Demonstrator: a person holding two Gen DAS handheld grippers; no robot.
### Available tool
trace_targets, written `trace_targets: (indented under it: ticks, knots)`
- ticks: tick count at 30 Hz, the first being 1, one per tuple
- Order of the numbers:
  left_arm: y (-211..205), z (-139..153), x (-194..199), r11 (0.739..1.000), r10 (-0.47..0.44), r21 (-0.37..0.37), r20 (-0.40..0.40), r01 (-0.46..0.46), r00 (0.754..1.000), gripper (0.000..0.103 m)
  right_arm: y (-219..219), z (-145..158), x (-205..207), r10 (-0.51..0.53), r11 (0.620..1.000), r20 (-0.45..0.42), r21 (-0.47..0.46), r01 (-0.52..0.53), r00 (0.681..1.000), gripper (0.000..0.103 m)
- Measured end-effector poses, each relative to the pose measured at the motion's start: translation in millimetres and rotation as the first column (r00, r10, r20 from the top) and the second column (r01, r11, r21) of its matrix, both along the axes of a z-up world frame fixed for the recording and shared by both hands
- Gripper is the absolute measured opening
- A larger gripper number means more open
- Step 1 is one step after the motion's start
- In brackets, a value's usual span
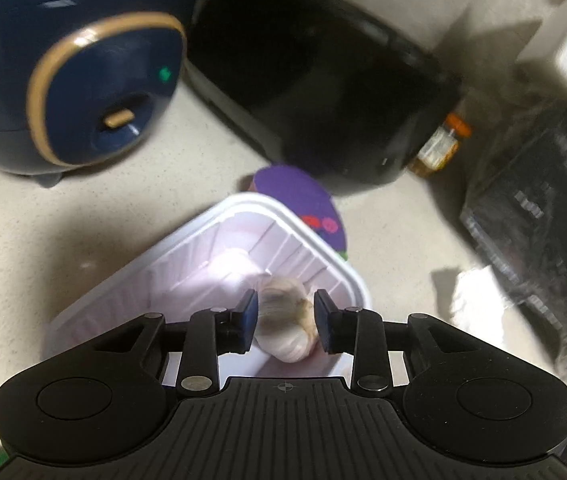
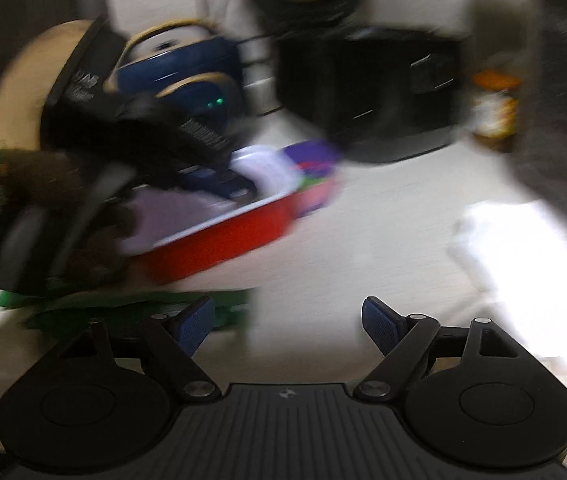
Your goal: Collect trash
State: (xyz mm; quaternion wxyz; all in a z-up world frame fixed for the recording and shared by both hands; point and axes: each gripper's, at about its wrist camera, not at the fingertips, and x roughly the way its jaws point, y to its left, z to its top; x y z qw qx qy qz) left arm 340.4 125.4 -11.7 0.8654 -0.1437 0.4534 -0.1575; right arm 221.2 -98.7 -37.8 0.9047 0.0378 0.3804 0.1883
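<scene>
Counter (image 1: 23,240): pale, matt, finely speckled. Tray (image 1: 323,256): thin white ribbed plastic, smooth. Behind the tray, blue appliance (image 1: 83,80): glossy plastic, gold trim; black appliance (image 1: 323,92): glossy. Garlic bulb (image 1: 287,320) in tray: papery skin.

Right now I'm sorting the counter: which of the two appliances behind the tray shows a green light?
The round navy-blue appliance with the gold ring, left of the boxy black appliance. A small green light glows on its face; the black one shows none.
</scene>
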Motion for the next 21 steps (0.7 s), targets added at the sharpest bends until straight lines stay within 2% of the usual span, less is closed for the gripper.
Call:
trace_targets:
  ticks: [4,5,6,7,8,9,12,17,20,21]
  knots:
    - [22,14,-25,0.998,0.026,-0.062,0.043,-0.023,0.999,0.034,17,-13,27,0.052,0.994,-0.100,0.101,-0.042,0.994,0.080]
    - [26,16,-29,0.997,0.034,-0.065,0.049,-0.031,0.998,0.034,20,-17,35,0.052,0.992,-0.129,0.119,-0.037,0.990,0.069]
    - [30,18,-33,0.997,0.044,-0.069,0.054,-0.040,0.998,0.034,22,-22,42,0.057,0.989,-0.170,0.143,-0.033,0.984,0.042]
    - [34,19,-38,0.996,0.054,-0.071,0.059,-0.049,0.997,0.034,23,-27,46,0.065,0.986,-0.207,0.164,-0.031,0.976,0.029]
    - [36,20,-42,0.996,0.063,-0.073,0.066,-0.058,0.996,0.034,23,-30,50,0.066,0.984,-0.233,0.177,-0.024,0.970,0.008]
    - [39,21,-47,0.995,0.069,-0.074,0.076,-0.064,0.995,0.034,21,-31,52,0.064,0.983,-0.243,0.184,-0.019,0.968,0.004]
    - [38,25,-59,0.997,0.043,-0.067,0.099,-0.036,0.994,0.034,5,-24,53,-0.014,0.991,-0.196,0.127,0.040,0.980,0.003]
    - [16,23,-80,0.993,-0.115,-0.025,0.110,0.119,0.987,0.034,-40,-7,65,-0.215,0.976,-0.098,0.014,0.217,0.972,0.003]
    - [13,23,-93,0.992,-0.125,0.006,0.117,0.125,0.985,0.034,-49,-2,61,-0.192,0.977,-0.130,0.072,0.202,0.973,0.008]
    - [16,25,-96,0.993,-0.118,0.010,0.121,0.118,0.986,0.034,-46,-1,56,-0.164,0.979,-0.145,0.099,0.180,0.976,0.013]
